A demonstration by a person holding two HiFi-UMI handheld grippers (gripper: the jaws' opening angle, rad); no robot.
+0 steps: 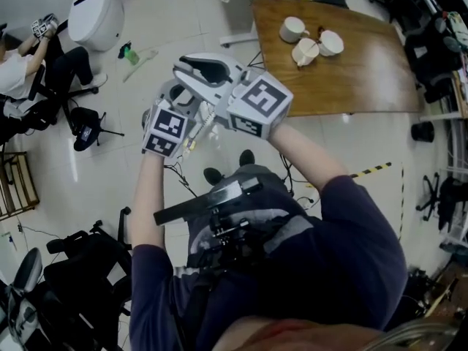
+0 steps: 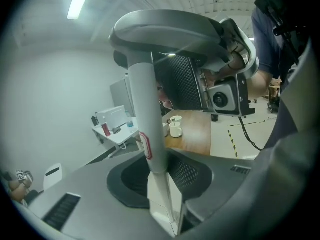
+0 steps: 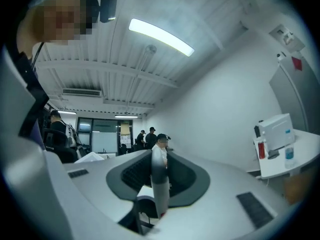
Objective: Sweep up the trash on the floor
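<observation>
While we stand over the pale tiled floor [image 1: 351,145], a wooden table [image 1: 365,72] fills the one to two o'clock part of the head view. A seated person [image 1: 14,72] is at nine o'clock by the edge, and a white rounded object [image 1: 96,13] stands at eleven o'clock. We hold both tools up in front of us, close together at the middle of that view, the left marker cube [image 1: 167,130] just at eight o'clock of the right marker cube [image 1: 259,102]. Our left gripper [image 2: 162,189] has its jaws closed on a white pole [image 2: 145,109], which rises from between them toward twelve o'clock and ends under a broad grey curved cap [image 2: 165,29]. A red-edged label [image 2: 145,146] is stuck on it partway up. Our right gripper [image 3: 157,204] clamps a thinner grey pole [image 3: 160,181] that stands upright between its jaws, blurred by closeness. No view shows the lower ends of the poles. A strip of black-and-yellow tape [image 1: 373,170] lies on the floor at three o'clock. Three white cups [image 1: 305,51] are grouped on the table at one o'clock. The trash, a green scrap [image 1: 131,53] with a pale scrap [image 1: 146,54] just beside it, lies on the floor at eleven o'clock. It is near the white rounded object and well apart from both grippers.
</observation>
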